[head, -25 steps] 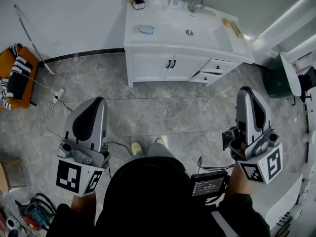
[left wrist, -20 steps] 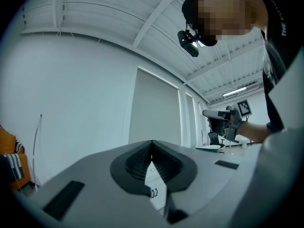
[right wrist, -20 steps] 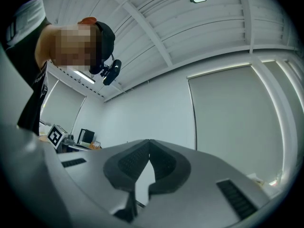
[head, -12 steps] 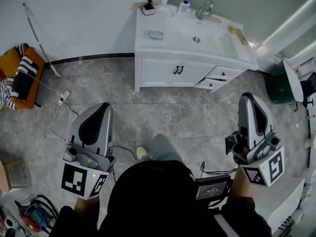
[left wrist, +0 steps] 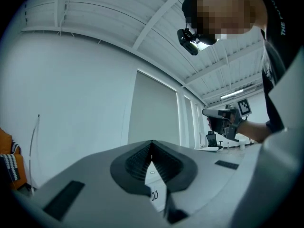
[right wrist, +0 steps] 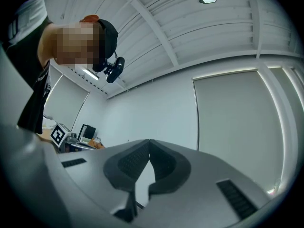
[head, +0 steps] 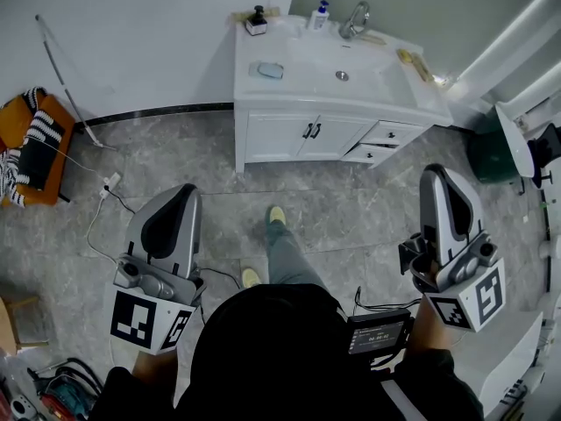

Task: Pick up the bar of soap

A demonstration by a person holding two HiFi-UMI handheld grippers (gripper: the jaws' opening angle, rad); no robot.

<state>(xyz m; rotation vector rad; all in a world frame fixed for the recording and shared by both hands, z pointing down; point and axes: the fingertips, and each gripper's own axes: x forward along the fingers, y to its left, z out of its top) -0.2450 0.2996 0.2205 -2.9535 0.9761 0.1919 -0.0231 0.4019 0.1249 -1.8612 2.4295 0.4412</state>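
Pale-blue soap bar (head: 270, 70) lies untouched on the vanity (head: 289, 95), well ahead; my left gripper (head: 175, 193) and right gripper (head: 436, 174) are both closed, empty.

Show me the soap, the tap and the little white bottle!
bar of soap (head: 270, 70), head view, middle of its top.
tap (head: 353, 19), head view, its curved spout.
white bottle (head: 320, 17), head view, its body.

soap (head: 270, 70): pale blue, seemingly | vanity (head: 302, 136): white | floor (head: 175, 160): grey marbled | cloth (head: 37, 123): black-white stripes
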